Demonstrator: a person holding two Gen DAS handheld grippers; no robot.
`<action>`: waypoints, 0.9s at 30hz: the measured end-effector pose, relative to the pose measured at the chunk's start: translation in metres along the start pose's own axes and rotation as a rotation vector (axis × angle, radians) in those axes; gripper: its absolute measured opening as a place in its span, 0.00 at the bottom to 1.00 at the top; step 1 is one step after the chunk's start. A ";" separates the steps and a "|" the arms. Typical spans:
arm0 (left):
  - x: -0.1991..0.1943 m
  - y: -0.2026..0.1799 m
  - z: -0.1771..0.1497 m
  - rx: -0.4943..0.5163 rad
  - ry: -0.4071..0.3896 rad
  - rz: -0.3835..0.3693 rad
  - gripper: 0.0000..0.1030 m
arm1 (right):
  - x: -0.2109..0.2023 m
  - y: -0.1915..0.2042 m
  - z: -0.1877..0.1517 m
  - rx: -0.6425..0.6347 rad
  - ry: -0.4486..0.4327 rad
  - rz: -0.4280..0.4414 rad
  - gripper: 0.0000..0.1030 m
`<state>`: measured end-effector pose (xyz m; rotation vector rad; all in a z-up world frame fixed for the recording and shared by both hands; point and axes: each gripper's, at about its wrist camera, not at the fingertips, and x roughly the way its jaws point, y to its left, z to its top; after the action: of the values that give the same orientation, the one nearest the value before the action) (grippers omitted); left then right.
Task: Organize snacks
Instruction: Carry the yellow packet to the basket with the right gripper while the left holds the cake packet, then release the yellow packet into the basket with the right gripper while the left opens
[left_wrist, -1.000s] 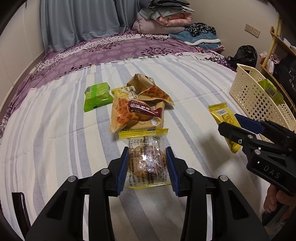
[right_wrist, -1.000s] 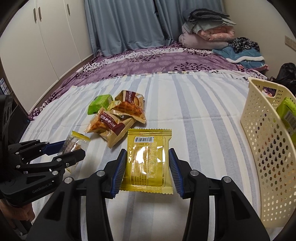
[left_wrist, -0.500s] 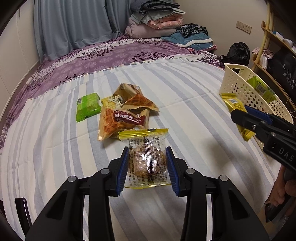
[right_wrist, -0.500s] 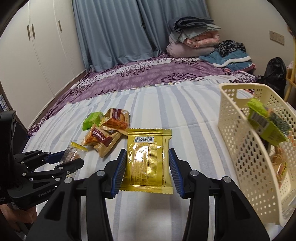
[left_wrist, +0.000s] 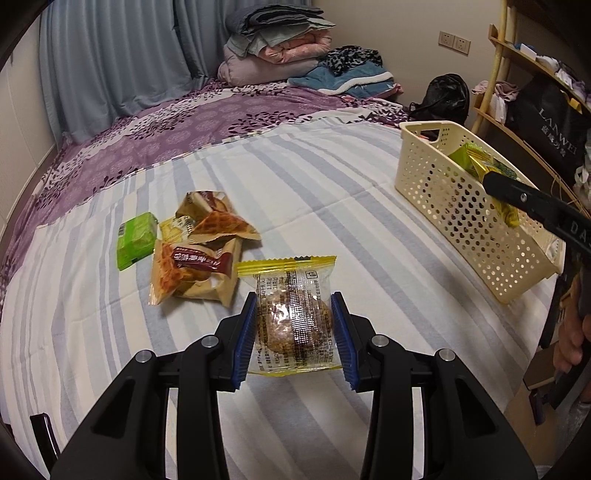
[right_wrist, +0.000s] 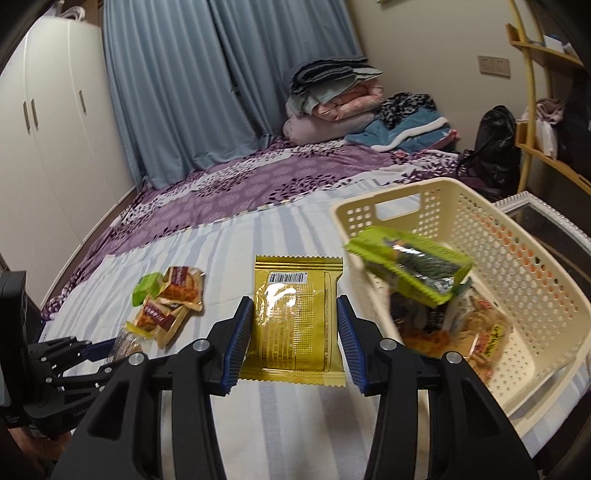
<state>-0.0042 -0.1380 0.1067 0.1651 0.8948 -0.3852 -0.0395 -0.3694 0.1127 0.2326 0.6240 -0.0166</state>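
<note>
Both hands are loaded and on the way to the basket. The right gripper (right_wrist: 294, 334) pinches a flat gold packet (right_wrist: 297, 317) by its side edges, blue pads pressed against the foil, and holds it just left of the cream perforated basket (right_wrist: 517, 280), near its near-left corner. The basket already holds several snacks, among them a green wrapper (right_wrist: 410, 267) standing above the rim, blurred. I judge the drop is the step in hand: the gold packet has to travel right, clear the rim, and be let go over the open space inside.

The left gripper (left_wrist: 294, 332) clamps a clear packet with yellow seams (left_wrist: 293, 317), a round brown biscuit visible inside, raised above the striped sheet (left_wrist: 332, 206). It sits well to the left of the basket, so it has the longer trip.

A small heap is left on the sheet: waffle packets (left_wrist: 195, 266) and a green packet (left_wrist: 136, 240) touching them on the left.

Writing: a barcode on the gold packet, fine print on the clear one too small to read, "LANWEI" on a black bag (left_wrist: 550, 129) at far right.
</note>
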 end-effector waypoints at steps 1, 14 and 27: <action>0.000 -0.002 0.000 0.004 -0.001 -0.001 0.39 | 0.000 -0.003 0.001 0.009 -0.002 -0.003 0.45; -0.002 -0.009 0.002 0.014 0.004 -0.015 0.39 | 0.001 -0.069 0.011 0.131 -0.020 -0.122 0.45; -0.003 -0.029 0.014 0.060 -0.008 -0.042 0.39 | -0.020 -0.112 0.000 0.223 -0.038 -0.209 0.56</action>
<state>-0.0071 -0.1684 0.1187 0.1997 0.8807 -0.4516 -0.0659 -0.4797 0.1006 0.3811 0.6062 -0.2923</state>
